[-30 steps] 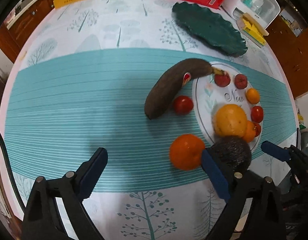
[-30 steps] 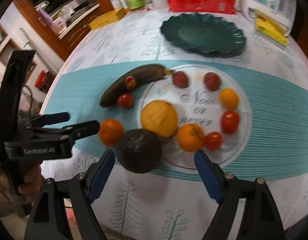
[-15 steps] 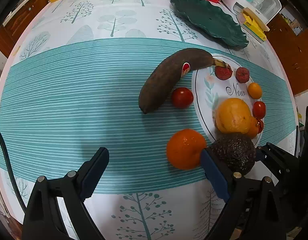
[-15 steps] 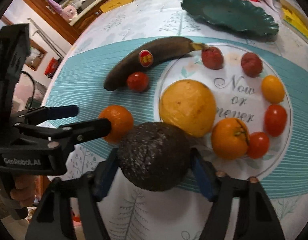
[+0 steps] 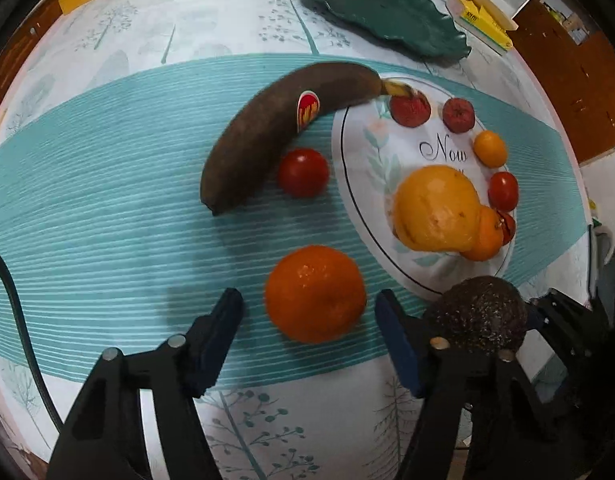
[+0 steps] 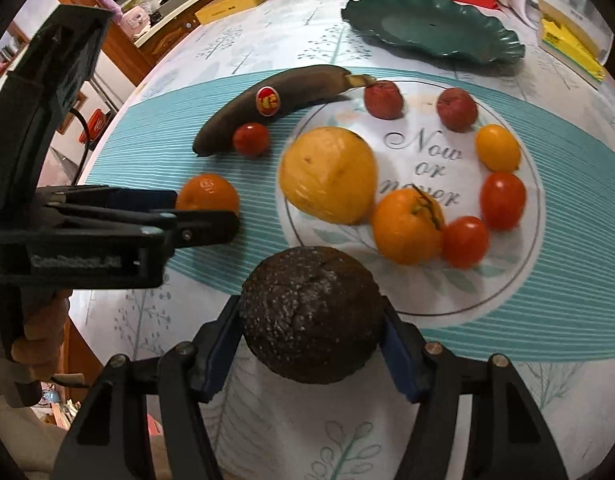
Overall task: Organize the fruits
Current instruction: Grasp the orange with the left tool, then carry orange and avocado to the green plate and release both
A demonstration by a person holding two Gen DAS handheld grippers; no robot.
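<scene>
Both grippers point steeply down at the worktop [image 5: 107, 152], each set over a fruit that lies off the white plate [image 6: 519, 264], which fits a job of gathering strays. The left gripper [image 5: 307, 312] has its jaws straddling the mandarin [image 5: 315, 292]: the fruit sits squarely between them, a sliver of striped cloth showing on either side, so the pads are not yet pressing. The jaws are closing, already narrowed to little more than the fruit's width, and the centred position looks chosen so both pads meet it together rather than rolling it aside. The right gripper [image 6: 311, 332] holds the avocado [image 6: 311, 312], its blue pads [image 6: 223, 332] tight against both flanks at the widest part; that is a sensible hold for a rounded, rough-skinned fruit, since a grip nearer an end would tend to squeeze it out. The avocado hangs just before the near rim of the plate. Beyond the right jaws the plate carries a large yellow citrus [image 6: 327, 174], a stemmed orange [image 6: 407, 226], and small tomatoes [image 6: 501, 200] ringed round the edge, leaving its lettered middle bare. Ahead of the left jaws, a blackened banana [image 5: 275, 132] rests mostly on the cloth with its stem over the plate rim, and a red tomato [image 5: 303, 172] lies beside it, both probably waiting their turn. Farther off, past everything, an empty green dish [image 6: 431, 28] may be meant to take some of the fruit.
</scene>
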